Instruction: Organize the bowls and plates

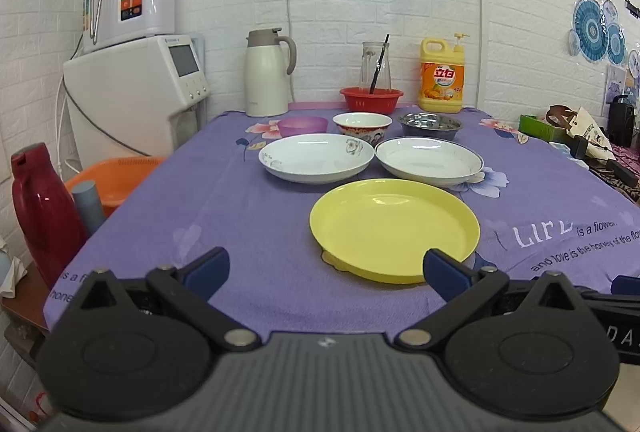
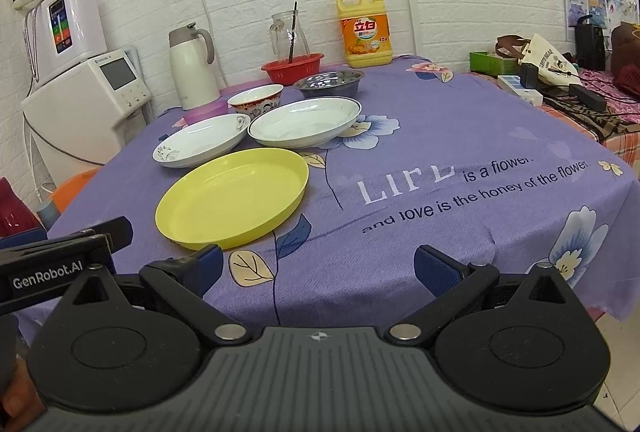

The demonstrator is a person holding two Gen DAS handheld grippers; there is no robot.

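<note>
A white brick wall backs a surface (image 1: 248,216) draped in a purple flowered cloth. At the bottom of the left wrist view the left gripper (image 1: 326,268) has its blue fingers (image 1: 208,270) wide apart, holding nothing; the right one overlaps the near rim of the yellow plate (image 1: 394,228) at lower centre. The right gripper (image 2: 318,268) is likewise spread and empty over bare cloth, the yellow plate up and to its left. Beyond the yellow plate, two white plates sit just beside each other at mid frame: a floral plate (image 1: 316,158) left, a plain plate (image 1: 428,160) right. Behind them runs a row of a purple bowl (image 1: 303,125), a patterned bowl (image 1: 362,126) and a steel bowl (image 1: 431,124). Farther up stand a red basket (image 1: 371,98), a cream jug (image 1: 267,72) and a yellow detergent bottle (image 1: 442,76)
</note>
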